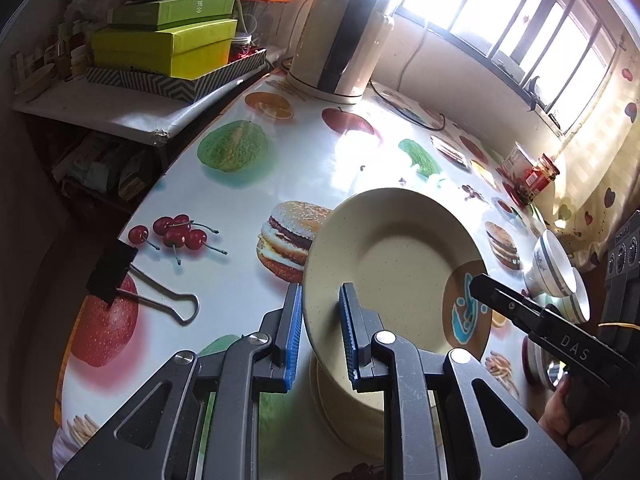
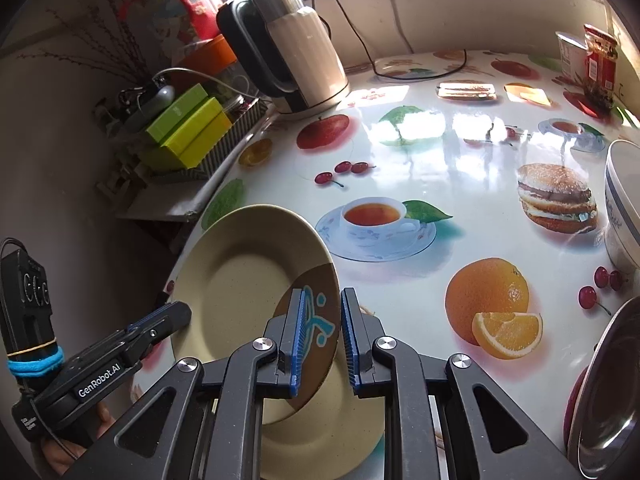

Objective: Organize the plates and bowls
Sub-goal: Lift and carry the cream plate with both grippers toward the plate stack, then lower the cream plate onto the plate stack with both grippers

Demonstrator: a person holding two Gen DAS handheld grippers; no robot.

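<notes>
Both grippers, left gripper (image 1: 320,320) and right gripper (image 2: 322,328), have jaws straddling the tilted plate (image 1: 396,264) rim, grip uncertain; I judge it stiff, slippery, breakable.

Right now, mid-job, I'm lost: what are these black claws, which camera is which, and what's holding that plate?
No robot arm here: a person holds a two-finger claw in each hand, and each claw carries a fisheye camera looking along its own fingers. In the left wrist view, the left gripper straddles the near rim of a tilted cream plate, and the other claw reaches in from the right. In the right wrist view, the right gripper straddles the plate's brown patterned rim. Whether either grip is fully closed I cannot tell. The plate hangs tilted over a stack of cream plates on the fruit-print table. Also there: a kettle, blue-rimmed bowls, a metal bowl and a binder clip.
</notes>
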